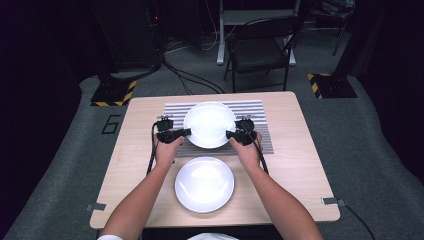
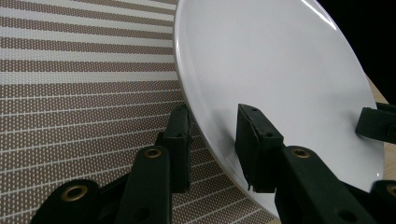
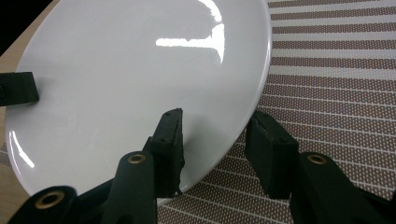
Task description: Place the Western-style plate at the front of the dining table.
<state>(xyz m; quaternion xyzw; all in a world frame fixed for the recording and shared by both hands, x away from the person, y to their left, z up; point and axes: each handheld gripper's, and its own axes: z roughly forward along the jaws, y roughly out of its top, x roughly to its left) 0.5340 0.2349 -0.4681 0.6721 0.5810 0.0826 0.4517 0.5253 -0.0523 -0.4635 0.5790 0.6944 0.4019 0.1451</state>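
Black jaws of the left gripper [image 2: 212,147] closing on the rim of the far white plate [image 2: 275,79], one jaw over the glossy top face, the other under the edge and against the striped placemat [image 2: 70,93]. Same on the other side: right gripper [image 3: 217,149] pinching the opposite rim, one jaw on the plate's upper surface, its partner below the lip above the mat (both grips as tight as these jaws get, nothing else between the pads). Sitting tilted in both gripper views, the plate's edge lifting clear of the mat near each grip, though hard to say whether fully off the mat.

Seen from above, left gripper [image 1: 186,133] and right gripper [image 1: 230,134] biting the plate [image 1: 209,125] at its left and right edges, jaws pointing inward toward each other, hands just behind them, cables trailing back along the forearms. Lying under the plate, the placemat [image 1: 255,111], showing bare stripes beyond the rim on the far side and to the right.

Resting just nearer the person, a second white plate [image 1: 204,184], between the two forearms and close to the held one, so little room on that side. Spreading out bare to left and right, the wooden table [image 1: 135,150], with open surface up to its side edges. Standing beyond the far table edge, a dark folding chair [image 1: 260,52], well apart.
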